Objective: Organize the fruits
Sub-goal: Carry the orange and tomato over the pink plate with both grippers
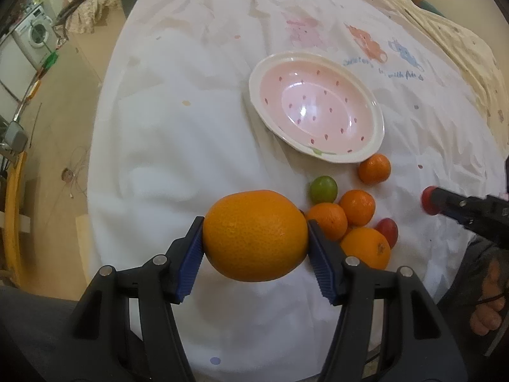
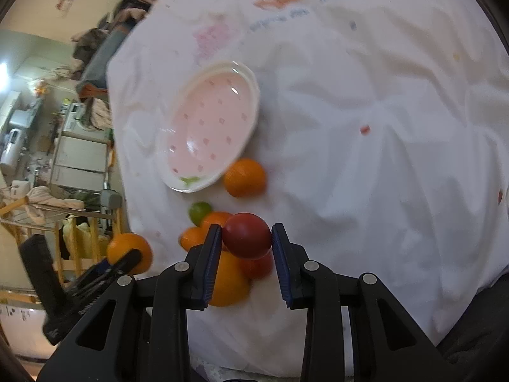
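While both grippers carry fruit, nothing has yet reached the bowl [image 1: 318,73], so the task looks to be at its first transfer. Left gripper [image 1: 255,242]: jaws spread wide, ribbed blue pads [image 1: 191,264] pressed on opposite sides of the large orange [image 1: 255,235], which appears lifted off the cloth. Right gripper [image 2: 246,237]: jaws at a moderate opening, pads against a round red fruit [image 2: 246,235]; it seems held clear of the pile below, though height cannot be judged with certainty. Just beyond and beneath the right jaws lies the remaining pile: a medium orange [image 1: 366,248], two small oranges [image 1: 327,221] [image 1: 357,207] touching each other, a second red fruit [image 1: 388,230] beside the medium orange, and a small green fruit [image 1: 323,189] just beside the cluster. One more small orange [image 1: 374,168] sits apart from the pile, touching or nearly touching the near rim of the bowl. The bowl, pink with red specks and a cream rim, stands upright and holds nothing. Everything rests on a white printed cloth [image 1: 191,127] draped over the surface. Judgement: two fruits picked, none deposited, six left on the cloth. Both loads need carrying forward to the bowl; the large orange is wide for the jaws and may slip if the grip relaxes.
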A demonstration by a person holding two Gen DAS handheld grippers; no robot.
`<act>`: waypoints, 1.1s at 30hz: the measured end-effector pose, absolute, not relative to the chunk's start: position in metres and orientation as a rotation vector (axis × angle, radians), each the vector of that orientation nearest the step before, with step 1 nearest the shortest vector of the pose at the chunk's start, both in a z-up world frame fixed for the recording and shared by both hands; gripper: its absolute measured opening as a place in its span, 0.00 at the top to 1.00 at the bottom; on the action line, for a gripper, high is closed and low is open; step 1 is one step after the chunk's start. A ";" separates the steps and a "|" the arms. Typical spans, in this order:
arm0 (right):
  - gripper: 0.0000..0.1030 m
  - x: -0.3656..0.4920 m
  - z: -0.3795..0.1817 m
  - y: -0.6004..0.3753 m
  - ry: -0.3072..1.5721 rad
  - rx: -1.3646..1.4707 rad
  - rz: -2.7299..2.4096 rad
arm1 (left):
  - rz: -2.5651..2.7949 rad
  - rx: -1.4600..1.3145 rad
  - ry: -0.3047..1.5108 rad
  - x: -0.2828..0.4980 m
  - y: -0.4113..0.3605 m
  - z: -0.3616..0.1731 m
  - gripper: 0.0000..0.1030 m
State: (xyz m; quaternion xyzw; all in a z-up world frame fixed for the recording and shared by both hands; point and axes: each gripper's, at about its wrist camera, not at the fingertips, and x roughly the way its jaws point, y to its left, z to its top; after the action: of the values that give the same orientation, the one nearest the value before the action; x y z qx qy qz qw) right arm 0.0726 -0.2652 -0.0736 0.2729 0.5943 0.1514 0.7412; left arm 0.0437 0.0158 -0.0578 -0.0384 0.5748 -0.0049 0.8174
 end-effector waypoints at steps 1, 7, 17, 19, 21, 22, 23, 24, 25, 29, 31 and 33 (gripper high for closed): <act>0.67 0.074 -0.069 -0.266 1.284 0.601 0.343 | 0.000 -0.075 1.214 0.044 0.016 -0.056 0.44; 0.67 0.087 -0.046 -0.272 1.177 0.626 0.388 | 0.057 -0.022 1.151 0.048 0.018 -0.043 0.44; 0.67 0.131 -0.016 -0.274 1.063 0.574 0.440 | 0.057 -0.035 1.092 0.089 0.019 -0.006 0.44; 0.67 0.139 -0.013 -0.275 1.056 0.567 0.444 | 0.052 -0.020 1.084 0.101 0.016 -0.002 0.44; 0.67 0.146 -0.013 -0.274 1.056 0.557 0.444 | 0.053 -0.010 1.077 0.112 0.015 0.002 0.44; 0.67 0.151 -0.013 -0.274 1.056 0.552 0.445 | 0.050 -0.015 1.080 0.118 0.015 0.002 0.44; 0.67 0.155 -0.014 -0.273 1.057 0.548 0.444 | 0.047 -0.019 1.084 0.124 0.015 0.003 0.44; 0.67 0.159 -0.015 -0.272 1.059 0.545 0.443 | 0.046 -0.021 1.089 0.131 0.015 0.003 0.44; 0.67 0.162 -0.016 -0.272 1.060 0.544 0.445 | 0.047 -0.019 1.092 0.138 0.014 0.003 0.44; 0.67 0.178 -0.020 -0.268 1.067 0.528 0.449 | 0.039 0.010 1.092 0.157 0.006 0.000 0.44; 0.67 0.186 -0.024 -0.265 1.072 0.523 0.452 | 0.032 0.030 1.097 0.167 0.000 -0.003 0.44; 0.67 0.195 -0.028 -0.263 1.078 0.527 0.455 | 0.021 0.039 1.109 0.176 -0.006 -0.009 0.44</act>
State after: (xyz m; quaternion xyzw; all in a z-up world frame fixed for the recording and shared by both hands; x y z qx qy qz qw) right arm 0.1954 -0.2630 -0.0285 0.2458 0.5027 0.2123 0.8011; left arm 0.1762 -0.0056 -0.0093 0.0187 0.5266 0.0100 0.8499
